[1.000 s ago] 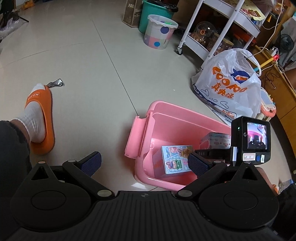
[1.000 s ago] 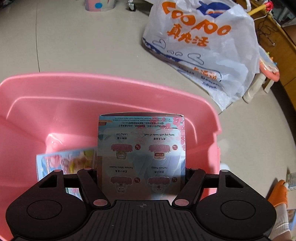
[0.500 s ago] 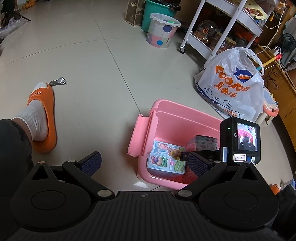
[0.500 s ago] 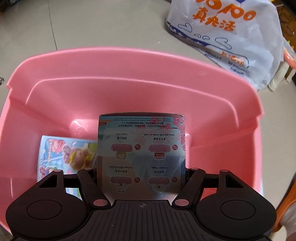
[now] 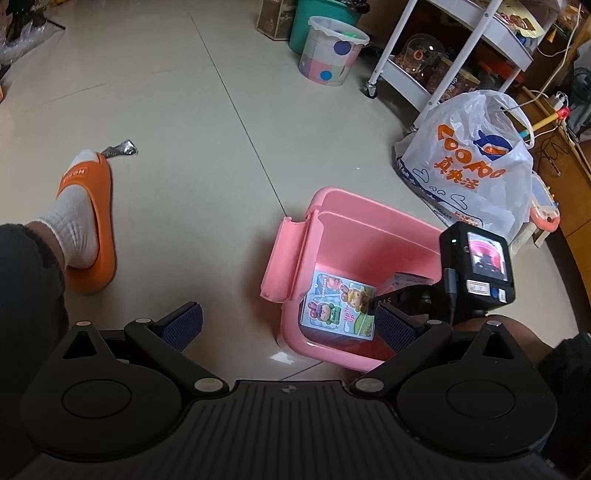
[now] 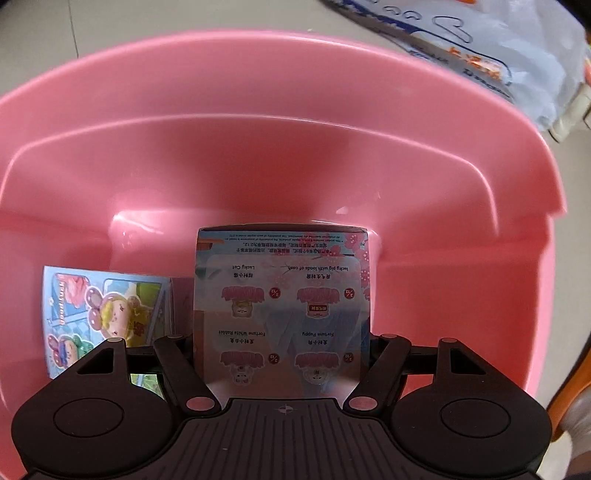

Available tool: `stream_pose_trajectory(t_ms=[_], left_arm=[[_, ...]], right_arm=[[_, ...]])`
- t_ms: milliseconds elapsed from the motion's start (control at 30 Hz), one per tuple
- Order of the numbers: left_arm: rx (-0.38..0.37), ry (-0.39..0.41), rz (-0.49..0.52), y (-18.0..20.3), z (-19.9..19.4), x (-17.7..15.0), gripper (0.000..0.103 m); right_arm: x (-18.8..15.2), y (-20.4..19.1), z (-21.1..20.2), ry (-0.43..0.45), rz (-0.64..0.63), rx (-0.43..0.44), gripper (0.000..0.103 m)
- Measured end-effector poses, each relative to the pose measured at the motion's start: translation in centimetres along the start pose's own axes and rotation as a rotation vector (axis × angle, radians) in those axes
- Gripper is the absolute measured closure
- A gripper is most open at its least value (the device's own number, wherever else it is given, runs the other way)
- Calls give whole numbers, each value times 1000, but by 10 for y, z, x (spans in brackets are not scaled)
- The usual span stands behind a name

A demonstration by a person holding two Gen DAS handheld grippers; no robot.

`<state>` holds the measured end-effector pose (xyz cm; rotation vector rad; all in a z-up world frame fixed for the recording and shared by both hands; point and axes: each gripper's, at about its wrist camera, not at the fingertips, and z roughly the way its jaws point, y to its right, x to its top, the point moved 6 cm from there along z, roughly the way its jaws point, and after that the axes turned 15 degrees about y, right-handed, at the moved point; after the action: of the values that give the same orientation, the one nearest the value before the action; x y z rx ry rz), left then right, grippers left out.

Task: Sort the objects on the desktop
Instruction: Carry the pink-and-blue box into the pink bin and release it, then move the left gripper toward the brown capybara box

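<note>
A pink plastic bin (image 5: 354, 225) stands on the floor; it fills the right wrist view (image 6: 295, 110). A colourful cartoon box (image 5: 338, 308) lies inside it, also in the right wrist view (image 6: 107, 314). My right gripper (image 6: 282, 332) is shut on a blue toy box with pink blossom print (image 6: 282, 295) and holds it low inside the bin, beside the cartoon box. From the left wrist view the right gripper's camera body (image 5: 476, 266) hangs over the bin. My left gripper (image 5: 288, 325) is open and empty, above the floor at the bin's near left.
A white shopping bag (image 5: 472, 162) sits behind the bin. A white wheeled shelf cart (image 5: 443, 55), a dotted bucket (image 5: 330, 51) and a green bin (image 5: 317, 22) stand further back. A foot in an orange slipper (image 5: 88, 221) rests at left, with a foil wrapper (image 5: 120, 147).
My right gripper has gone down into the pink bin with the blossom box, close beside the cartoon box. My left gripper has pulled back and up; the bin looks smaller.
</note>
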<state>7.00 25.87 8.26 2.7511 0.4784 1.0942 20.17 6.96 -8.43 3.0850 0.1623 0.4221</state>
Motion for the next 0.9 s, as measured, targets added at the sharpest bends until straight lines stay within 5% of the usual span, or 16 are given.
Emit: stream_pose_trajectory(t_ms=[233,433,633,700,900], left_arm=[[-26,-10,-10,2,2,-2,1],[-21,-5,38,9,3,-6,1],[-17,-12,84,14,6,-12,1],[-13,-5,89,15,6,-13,1],[-7,35,132,18,2,-14,1]], right_arm=[[1,10,9,-42,67,25,36],[3,7,-2,4,90,49,27],[14,11,-46,183,120,90,17],[13,9,-66,251,86,112,0],[6,17,-135,435,-9,76,0]])
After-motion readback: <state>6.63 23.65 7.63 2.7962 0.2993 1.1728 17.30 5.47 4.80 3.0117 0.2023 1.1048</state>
